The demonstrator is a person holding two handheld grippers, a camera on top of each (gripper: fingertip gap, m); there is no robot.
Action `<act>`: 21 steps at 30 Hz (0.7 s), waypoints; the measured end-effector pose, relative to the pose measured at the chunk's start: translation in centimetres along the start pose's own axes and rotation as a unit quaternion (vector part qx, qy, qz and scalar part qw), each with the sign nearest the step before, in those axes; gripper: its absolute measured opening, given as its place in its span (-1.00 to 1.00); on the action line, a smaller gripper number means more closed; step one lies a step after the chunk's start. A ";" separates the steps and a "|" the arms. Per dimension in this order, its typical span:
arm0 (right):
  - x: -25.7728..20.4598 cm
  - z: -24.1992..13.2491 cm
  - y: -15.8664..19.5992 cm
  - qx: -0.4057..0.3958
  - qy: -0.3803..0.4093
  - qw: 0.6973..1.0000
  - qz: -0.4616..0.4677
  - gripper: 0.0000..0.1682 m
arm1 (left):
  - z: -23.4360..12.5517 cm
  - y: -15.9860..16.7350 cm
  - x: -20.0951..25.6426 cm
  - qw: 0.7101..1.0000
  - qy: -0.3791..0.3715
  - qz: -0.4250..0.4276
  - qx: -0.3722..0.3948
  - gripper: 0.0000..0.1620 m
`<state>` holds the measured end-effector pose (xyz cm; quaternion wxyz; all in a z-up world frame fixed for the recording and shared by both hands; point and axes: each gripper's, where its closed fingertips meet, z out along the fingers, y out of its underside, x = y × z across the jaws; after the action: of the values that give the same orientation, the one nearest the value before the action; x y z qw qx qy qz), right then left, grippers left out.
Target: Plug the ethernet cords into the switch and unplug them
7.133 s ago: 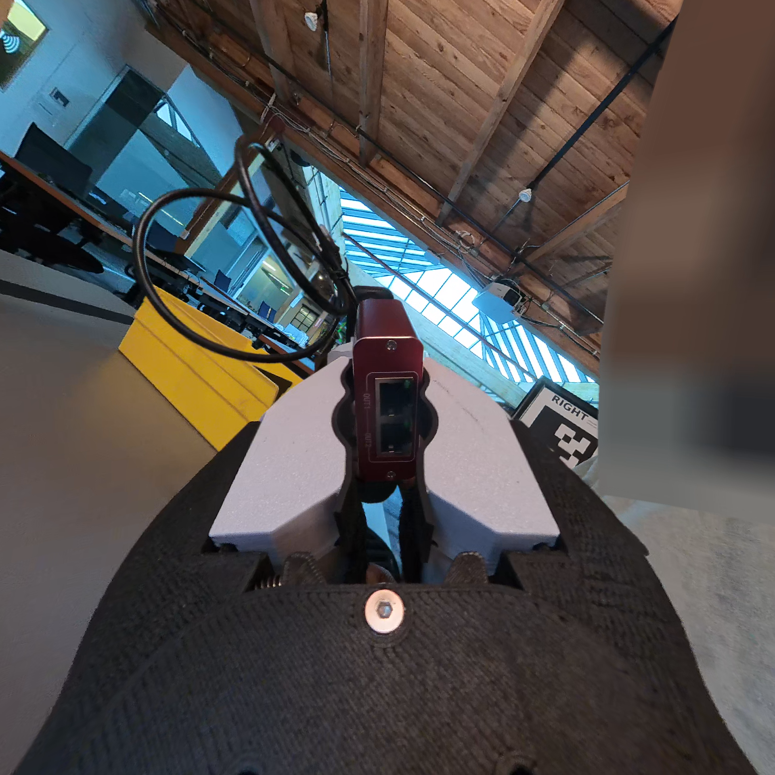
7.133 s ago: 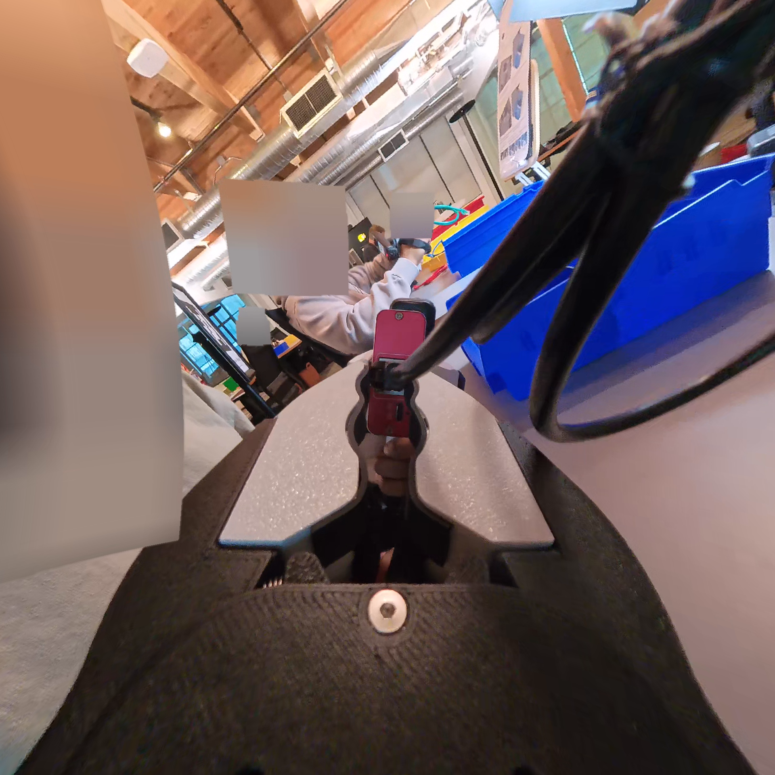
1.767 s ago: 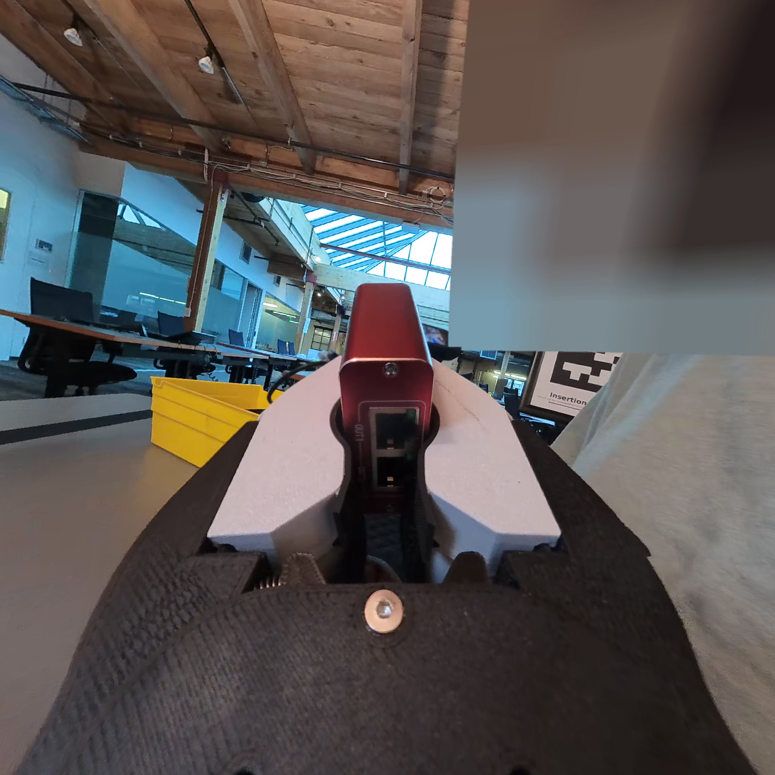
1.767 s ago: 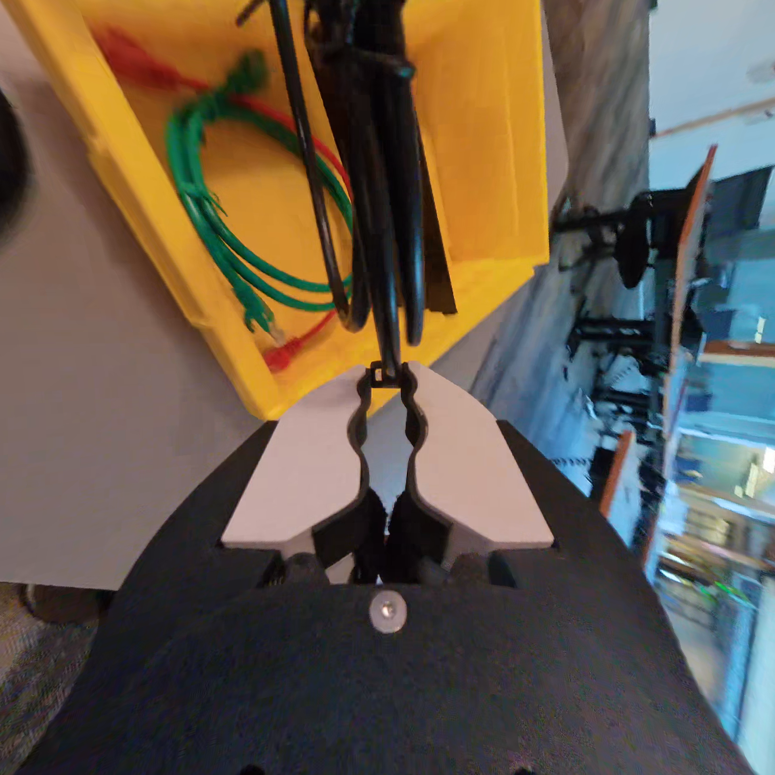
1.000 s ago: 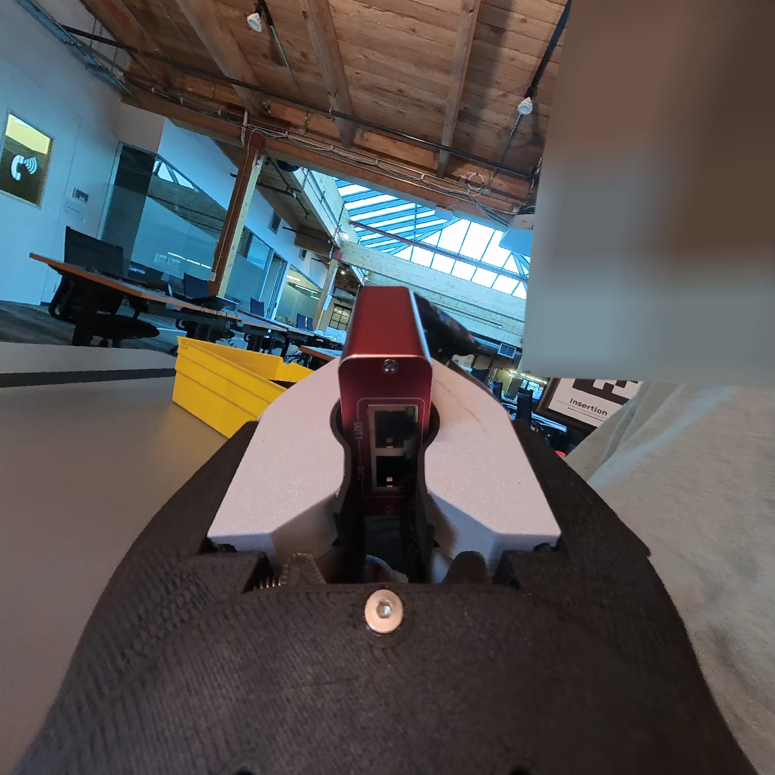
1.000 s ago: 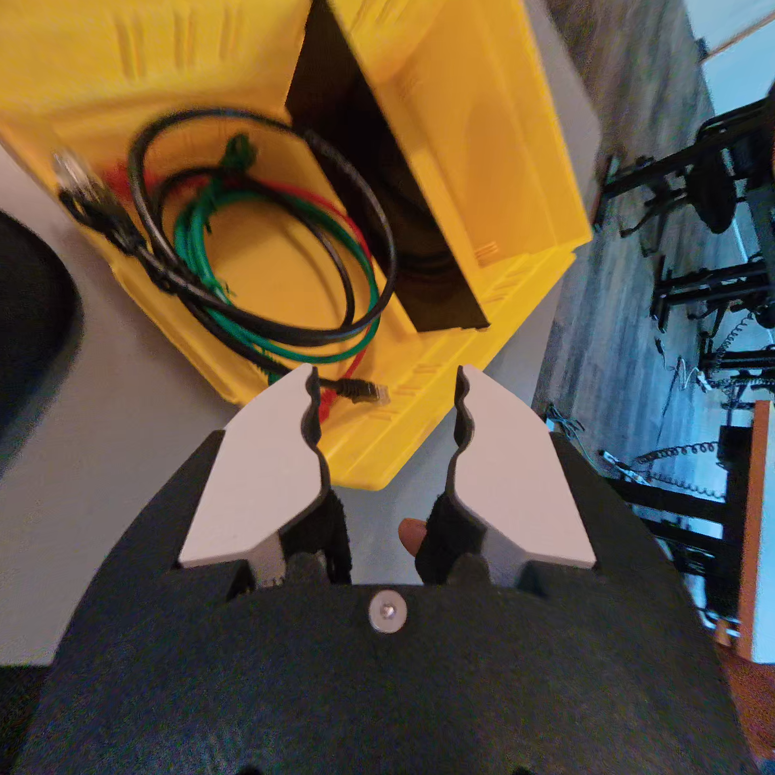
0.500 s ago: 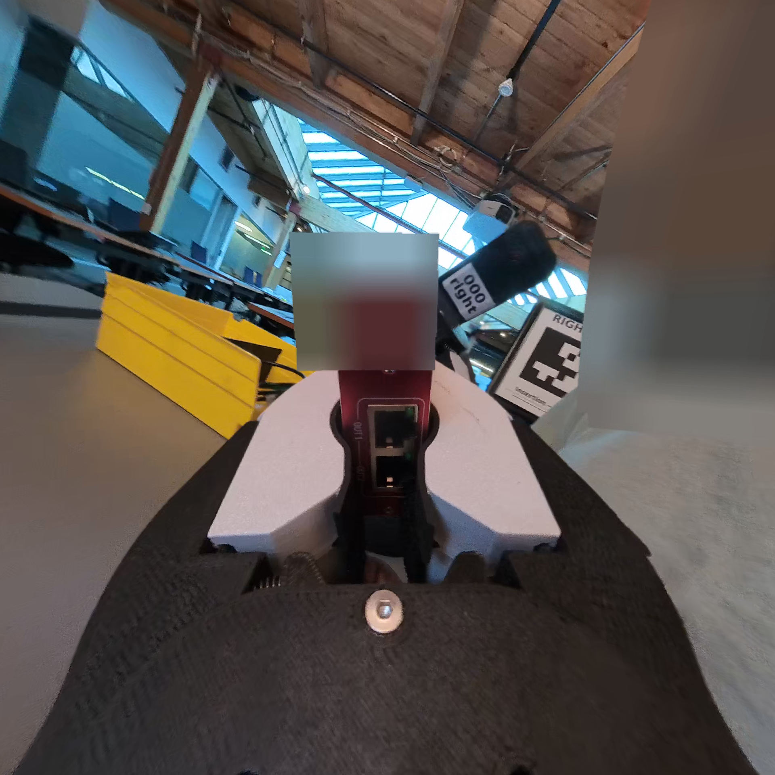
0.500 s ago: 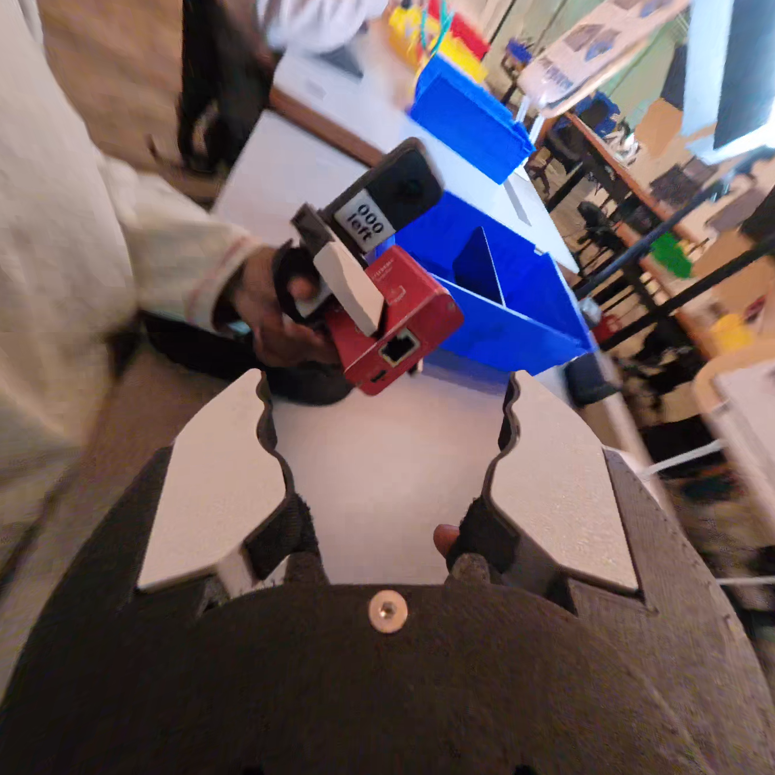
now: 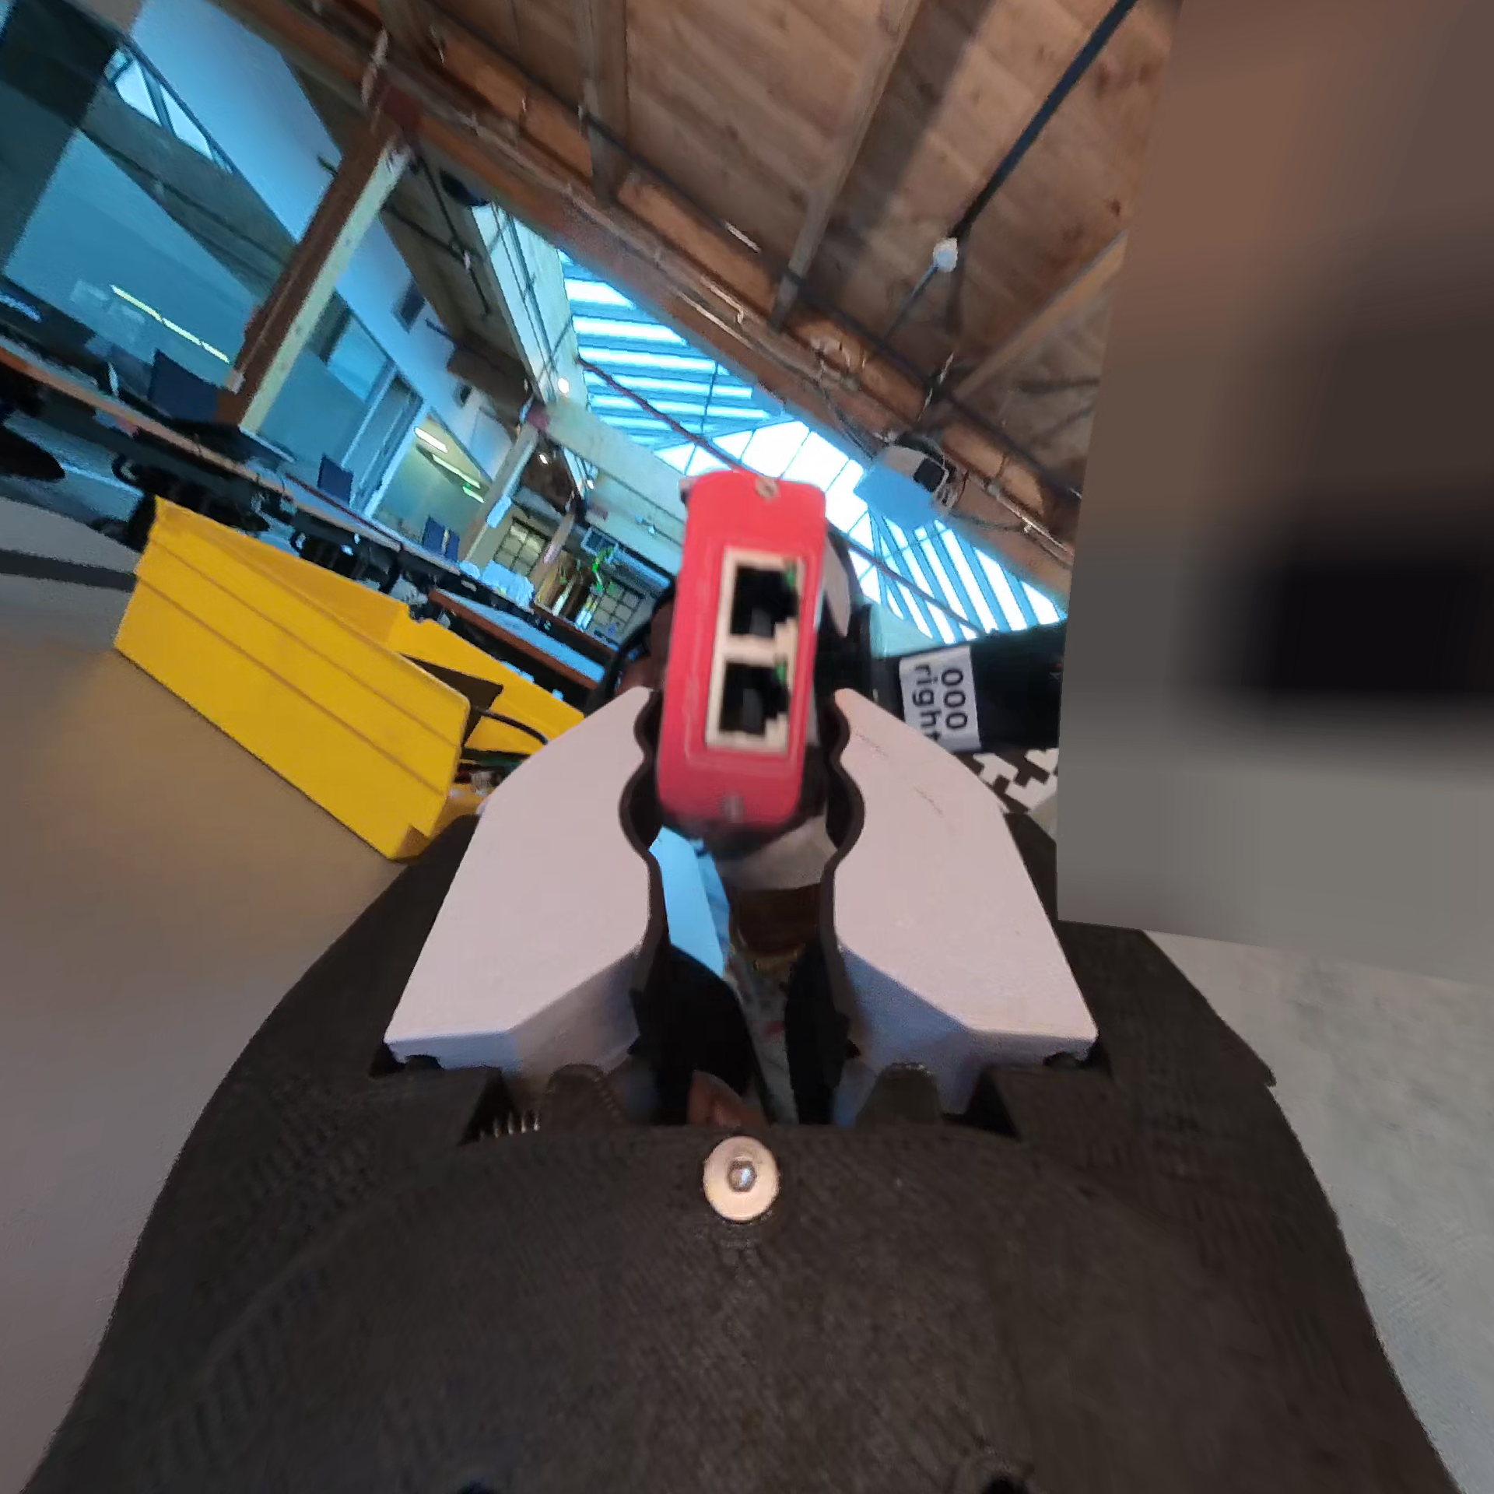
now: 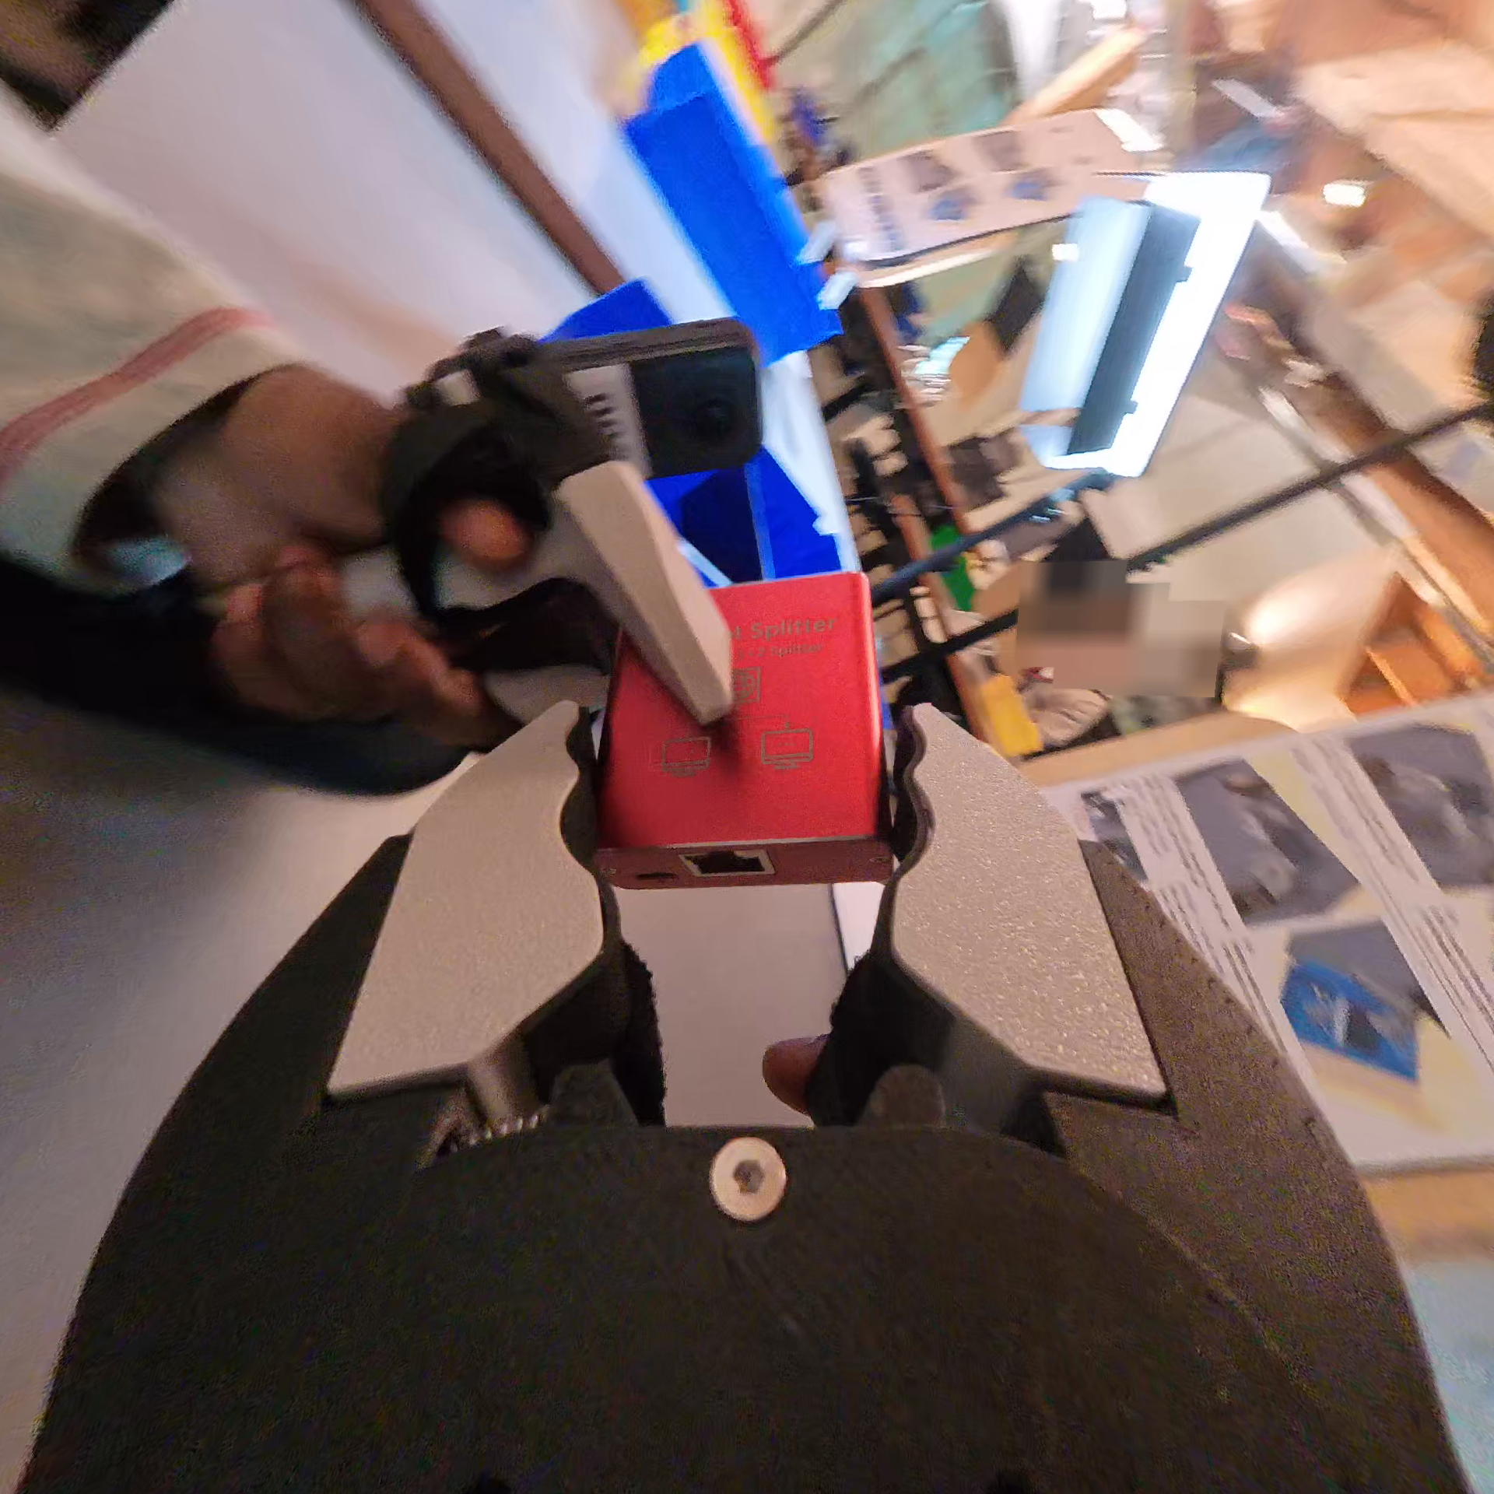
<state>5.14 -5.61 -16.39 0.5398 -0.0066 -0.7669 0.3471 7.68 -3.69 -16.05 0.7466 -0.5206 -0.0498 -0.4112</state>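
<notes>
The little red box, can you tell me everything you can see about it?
The red box is a small, metal-looking switch held in the air. One end has two stacked ports, both empty; the opposite end has one port and a small slot. White drawings mark its broad face. The right gripper brackets its sides, and a finger of the left gripper lies on its face.

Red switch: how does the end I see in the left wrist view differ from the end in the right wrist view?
The switch end in the left wrist view has two ports, one above the other; the end in the right wrist view has a single port.
The left-view end has a pale frame around its ports; the right-view end has none, but has a small slot beside its port.
Both ends are red, with no cord plugged in.
</notes>
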 end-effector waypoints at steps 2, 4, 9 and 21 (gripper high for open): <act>1.0 0.2 -0.1 0.008 0.068 0.996 0.049 -0.15 | -0.2 -0.7 -0.1 0.999 -0.013 0.021 0.022 -0.51; 1.1 0.7 0.0 0.001 0.118 0.990 0.073 -0.15 | -0.6 -1.3 -0.7 0.997 -0.044 0.051 0.039 -0.62; 0.4 1.1 0.4 0.024 0.123 0.977 0.171 -0.16 | -0.9 -1.5 -0.9 0.978 -0.105 0.178 0.022 -0.67; -1.6 0.0 1.7 0.013 0.058 0.951 0.304 -0.23 | -0.9 -1.5 -1.2 0.970 -0.127 0.208 0.023 -0.68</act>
<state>5.18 -4.96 -18.67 0.4521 -0.2530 -0.6914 0.5035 5.57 -3.95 -16.01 0.8150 -0.5504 -0.0443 -0.1759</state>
